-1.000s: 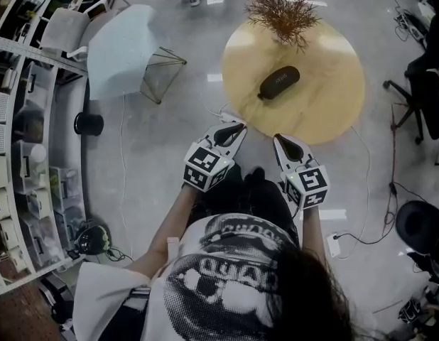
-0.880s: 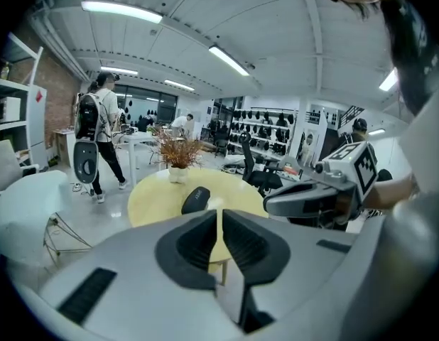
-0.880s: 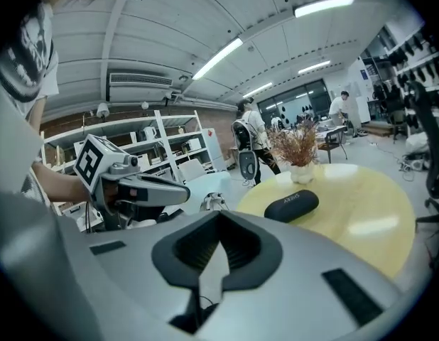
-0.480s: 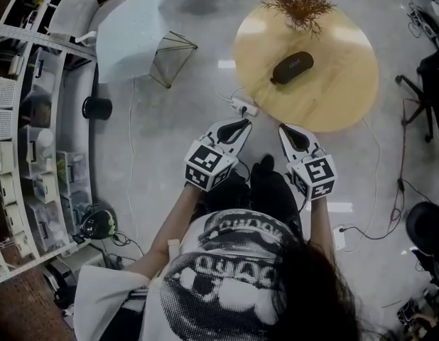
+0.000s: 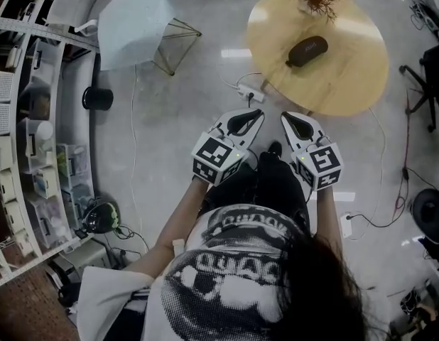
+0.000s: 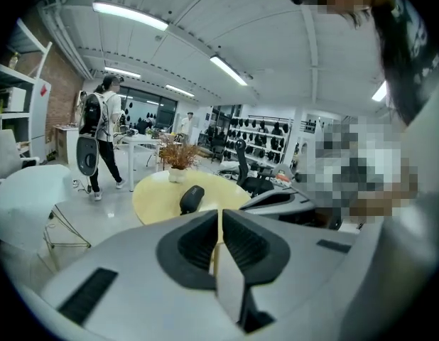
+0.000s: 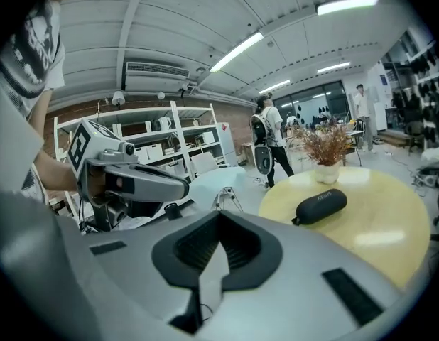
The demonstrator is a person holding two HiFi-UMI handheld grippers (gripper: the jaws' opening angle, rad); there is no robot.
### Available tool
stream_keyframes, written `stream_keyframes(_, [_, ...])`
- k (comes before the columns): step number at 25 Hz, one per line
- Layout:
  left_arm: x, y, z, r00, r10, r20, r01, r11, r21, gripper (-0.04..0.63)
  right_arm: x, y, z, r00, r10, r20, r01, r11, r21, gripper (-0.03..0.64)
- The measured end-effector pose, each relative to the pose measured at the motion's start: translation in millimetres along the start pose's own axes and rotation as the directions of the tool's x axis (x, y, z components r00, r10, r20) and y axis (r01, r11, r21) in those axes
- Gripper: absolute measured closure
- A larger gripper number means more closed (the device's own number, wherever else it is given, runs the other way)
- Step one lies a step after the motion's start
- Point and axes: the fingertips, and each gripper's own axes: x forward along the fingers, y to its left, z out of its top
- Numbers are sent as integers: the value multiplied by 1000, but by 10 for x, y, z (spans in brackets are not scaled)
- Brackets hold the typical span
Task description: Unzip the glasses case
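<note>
Case [image 5: 307, 51] on round worktop [image 5: 351, 84], upper right of head view, well apart from left gripper [image 5: 248, 121] and right gripper [image 5: 296, 125], both mid-frame, jaws together, empty.

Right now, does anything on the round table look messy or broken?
No, nothing stands out. The black oval glasses case lies flat and looks closed on the round yellow wooden table, near the upright pot of dry brown twigs. Nothing is spilled or broken.
</note>
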Motion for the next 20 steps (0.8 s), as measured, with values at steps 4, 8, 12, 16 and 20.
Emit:
stream_keyframes(4, [-222, -36, -91, 1000, -6, 15, 6, 1000, 8, 579, 36, 239, -88, 1000, 4, -23, -4, 1000, -15, 621])
stream_keyframes(8, [-550, -27, -191, 999, -3, 35, 4, 1000, -5, 580, 82, 592, -114, 999, 13, -45, -16, 998, -56, 621])
stream_keyframes(12, [-694, -16, -329, 999, -2, 40, 1, 1000, 9, 580, 131, 783, -201, 997, 34, -66, -40, 995, -95, 621])
stream_keyframes(16, [-815, -75, -440, 999, -7, 51, 6, 1000, 20, 580, 83, 944, -300, 996, 34, -77, -43, 992, -120, 621])
stream_keyframes(20, [-987, -124, -521, 998, -11, 63, 9, 999, 32, 579, 43, 1127, -367, 996, 31, -80, -42, 989, -141, 621])
